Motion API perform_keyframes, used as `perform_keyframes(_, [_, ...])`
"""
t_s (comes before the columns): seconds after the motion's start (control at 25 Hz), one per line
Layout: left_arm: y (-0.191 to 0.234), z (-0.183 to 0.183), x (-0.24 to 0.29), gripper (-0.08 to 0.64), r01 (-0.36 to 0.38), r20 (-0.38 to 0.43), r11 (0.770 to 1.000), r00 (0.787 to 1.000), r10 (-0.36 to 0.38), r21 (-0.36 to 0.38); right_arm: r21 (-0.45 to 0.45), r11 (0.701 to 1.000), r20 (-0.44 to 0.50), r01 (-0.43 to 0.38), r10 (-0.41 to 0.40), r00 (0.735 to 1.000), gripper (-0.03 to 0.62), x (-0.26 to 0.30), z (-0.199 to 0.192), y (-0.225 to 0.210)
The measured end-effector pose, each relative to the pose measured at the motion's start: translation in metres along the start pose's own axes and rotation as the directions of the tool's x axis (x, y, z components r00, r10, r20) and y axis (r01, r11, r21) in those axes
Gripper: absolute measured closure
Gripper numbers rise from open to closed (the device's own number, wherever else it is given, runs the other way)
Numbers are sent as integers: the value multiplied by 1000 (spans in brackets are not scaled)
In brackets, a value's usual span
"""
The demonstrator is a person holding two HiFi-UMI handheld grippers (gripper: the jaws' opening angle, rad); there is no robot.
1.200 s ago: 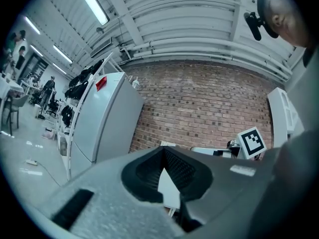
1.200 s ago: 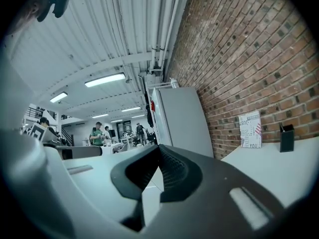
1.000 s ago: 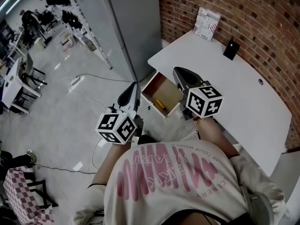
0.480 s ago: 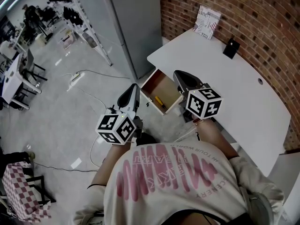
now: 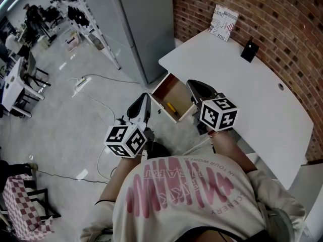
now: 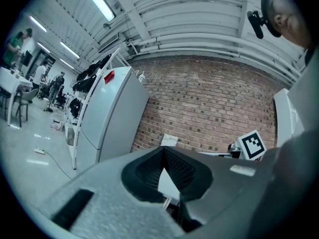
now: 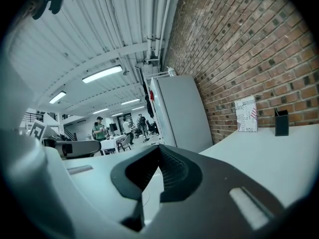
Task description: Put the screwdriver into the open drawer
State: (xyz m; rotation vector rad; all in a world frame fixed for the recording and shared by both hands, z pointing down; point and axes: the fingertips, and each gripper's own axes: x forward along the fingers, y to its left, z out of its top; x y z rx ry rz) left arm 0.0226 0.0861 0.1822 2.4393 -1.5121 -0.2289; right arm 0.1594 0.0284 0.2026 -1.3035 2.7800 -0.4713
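Observation:
Under the white table (image 5: pixel 242 89), the wooden drawer (image 5: pixel 175 88) stands pulled out. A yellow-handled screwdriver (image 5: pixel 171 108) lies inside it near the front. My right gripper (image 5: pixel 190 83) (image 7: pixel 158 147) is held just right of the drawer at the table's edge. It is shut with nothing between its jaws. My left gripper (image 5: pixel 146 96) (image 6: pixel 162 149) hangs over the floor just left of the drawer's front. Its tips meet and it holds nothing. Neither gripper touches the screwdriver.
A printed card (image 5: pixel 223 22) and a small black holder (image 5: pixel 249 51) stand at the table's far edge against the brick wall. A grey fridge (image 5: pixel 136 24) stands left of the table. Cables (image 5: pixel 96 100) and a power strip (image 5: pixel 81 83) lie on the floor.
My right gripper has sunk a little beside the drawer. The left gripper has barely moved, and both stay shut.

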Motion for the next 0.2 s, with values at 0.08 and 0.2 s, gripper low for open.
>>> perform_keyframes(0.08, [1,-3,-1,560,0,-3,1000,1000,0,-4,1,1000,-9,2,-2,1000,583,0,-5,0])
perform_keyframes(0.2, [2,-6,-2,560,0,-9,1000,1000,0,-7,4,1000,-21,3,-3,1000,583,0,-12,1])
